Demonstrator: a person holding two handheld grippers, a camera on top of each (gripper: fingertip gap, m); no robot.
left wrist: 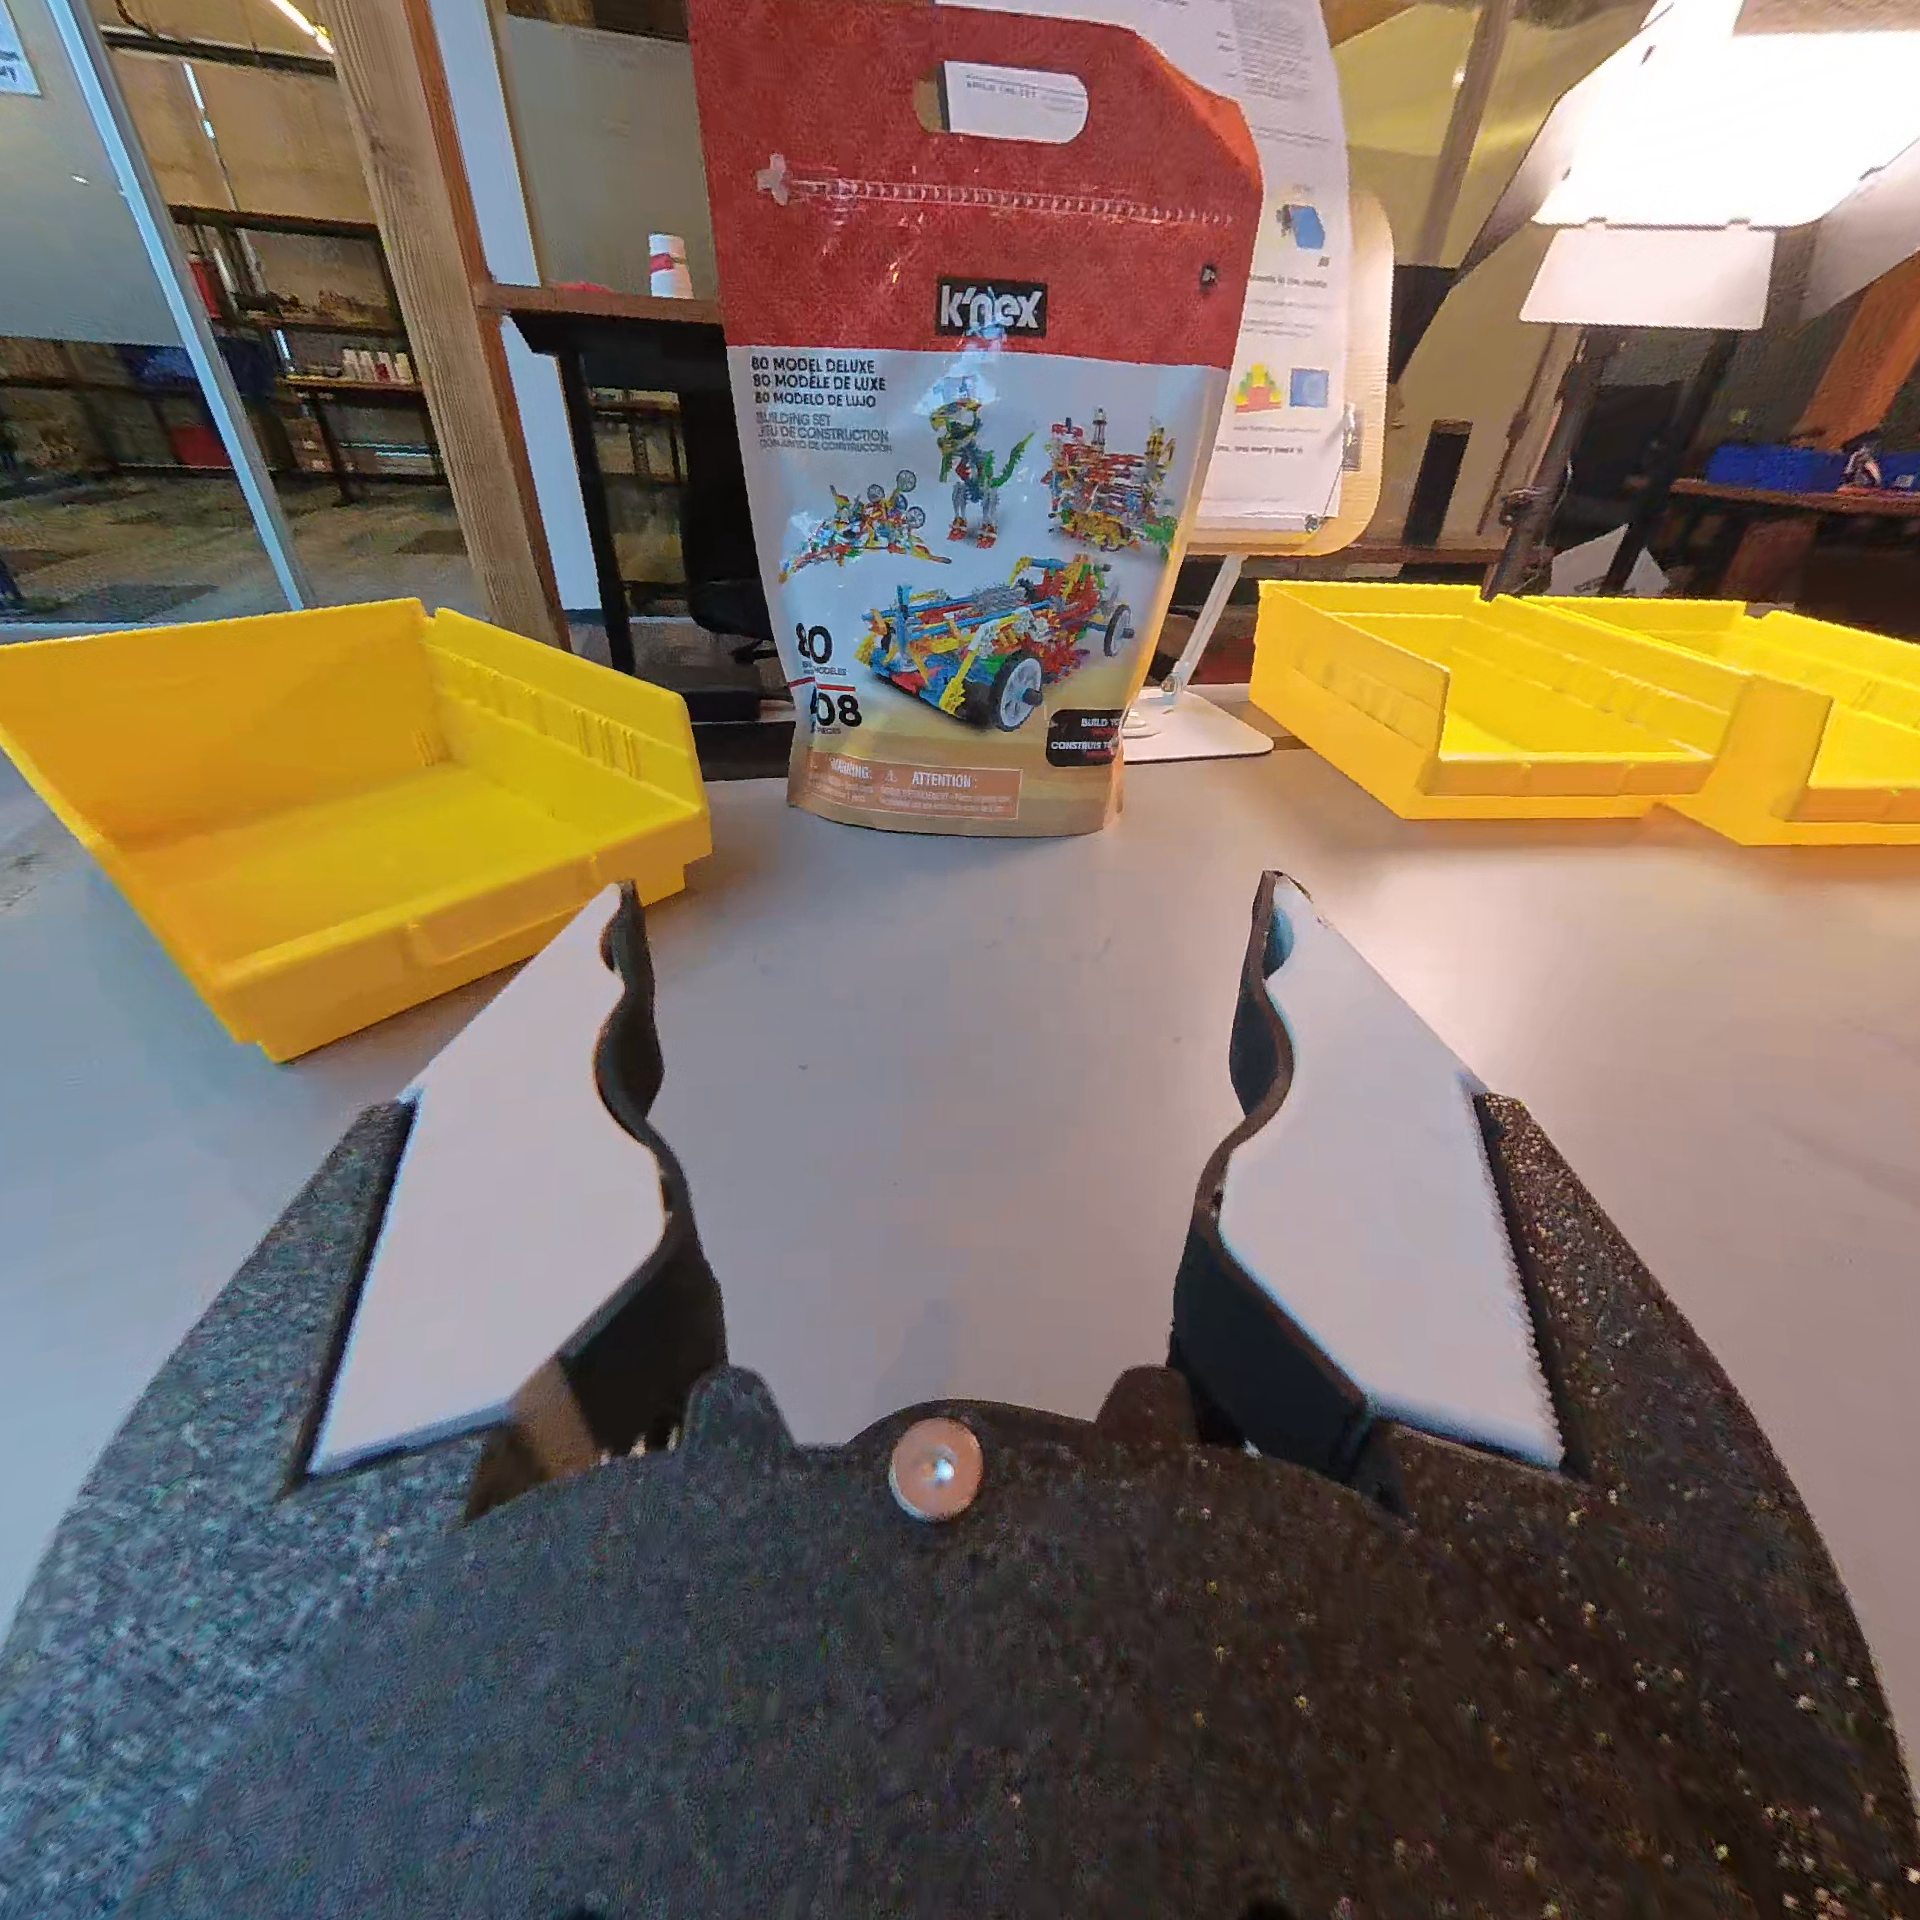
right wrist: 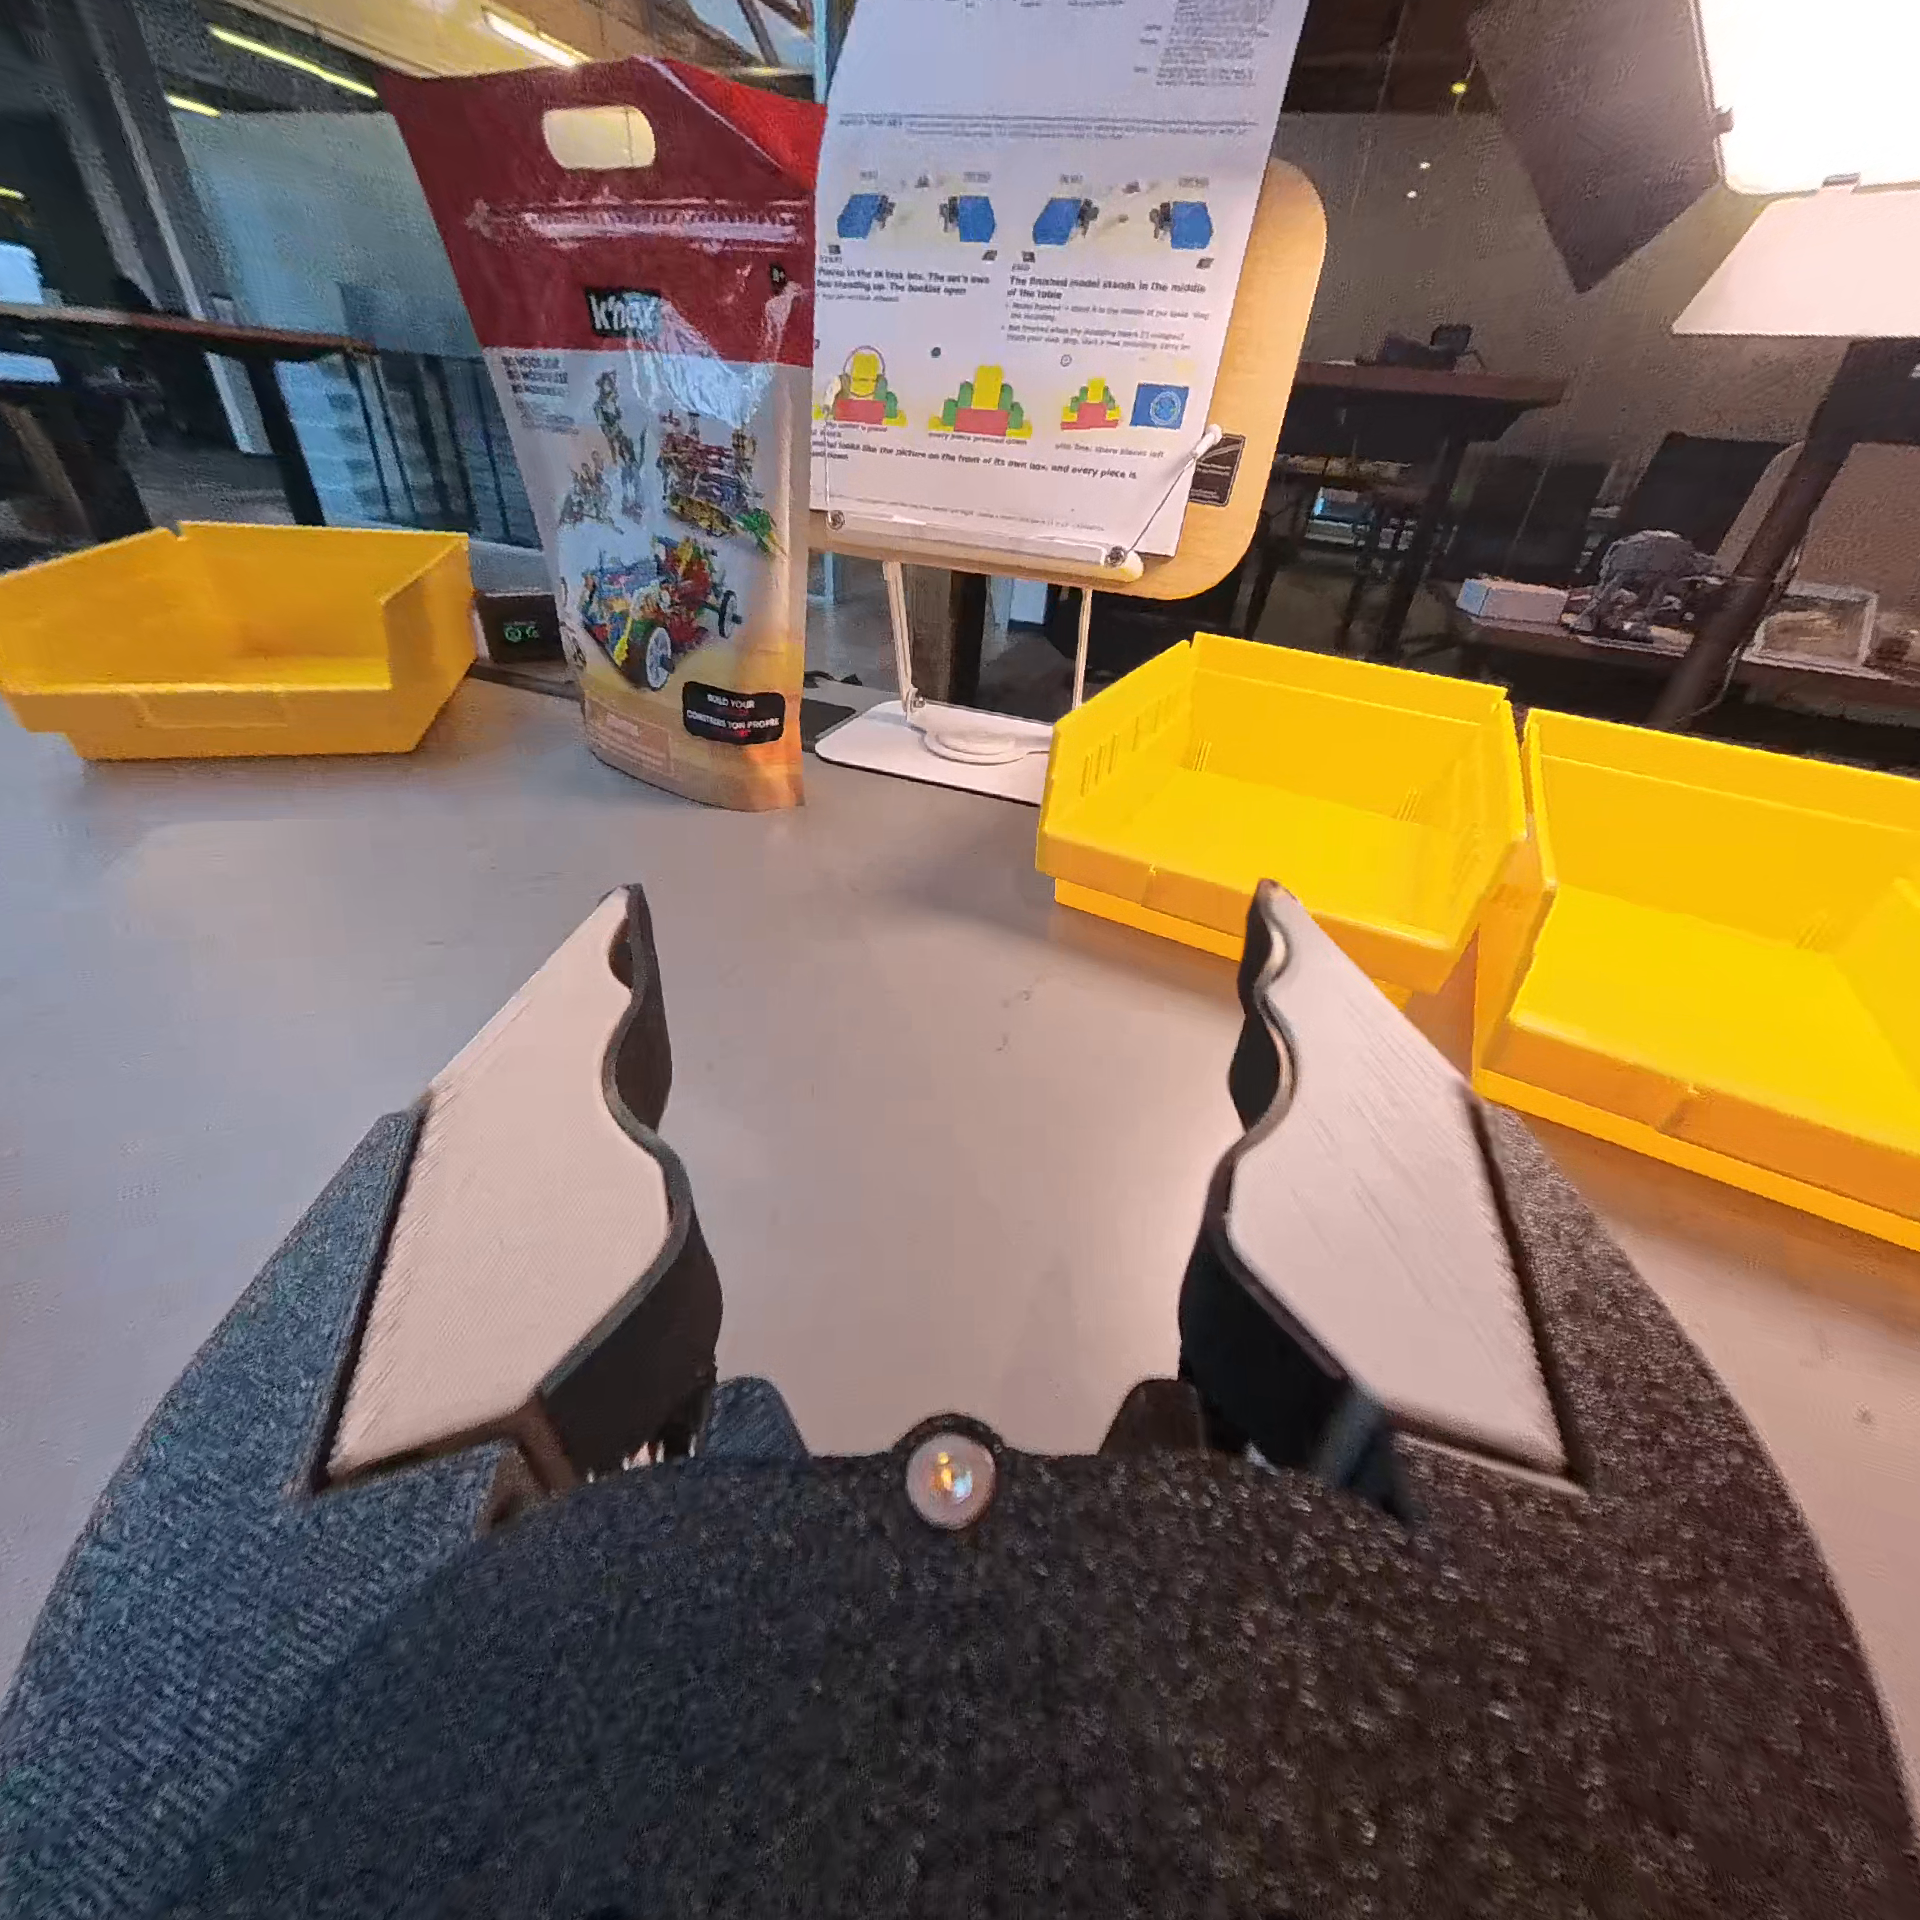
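A tall red and white toy bag (left wrist: 966, 457) with a cut-out handle stands upright at the far middle of the grey table (left wrist: 935, 1039). It also shows in the right wrist view (right wrist: 665, 468), left of centre. My left gripper (left wrist: 951, 899) is open and empty, low over the table, pointed at the bag with a gap between them. My right gripper (right wrist: 945, 904) is open and empty, over bare table, nearest the yellow bin (right wrist: 1278, 821) to its right.
One empty yellow bin (left wrist: 343, 810) sits left of the bag (right wrist: 239, 644). Two more yellow bins (left wrist: 1475, 707) (left wrist: 1849, 738) sit on the right (right wrist: 1714, 956). A printed sheet on a wooden stand (right wrist: 1049, 312) with a white base (right wrist: 935, 748) stands behind the bag.
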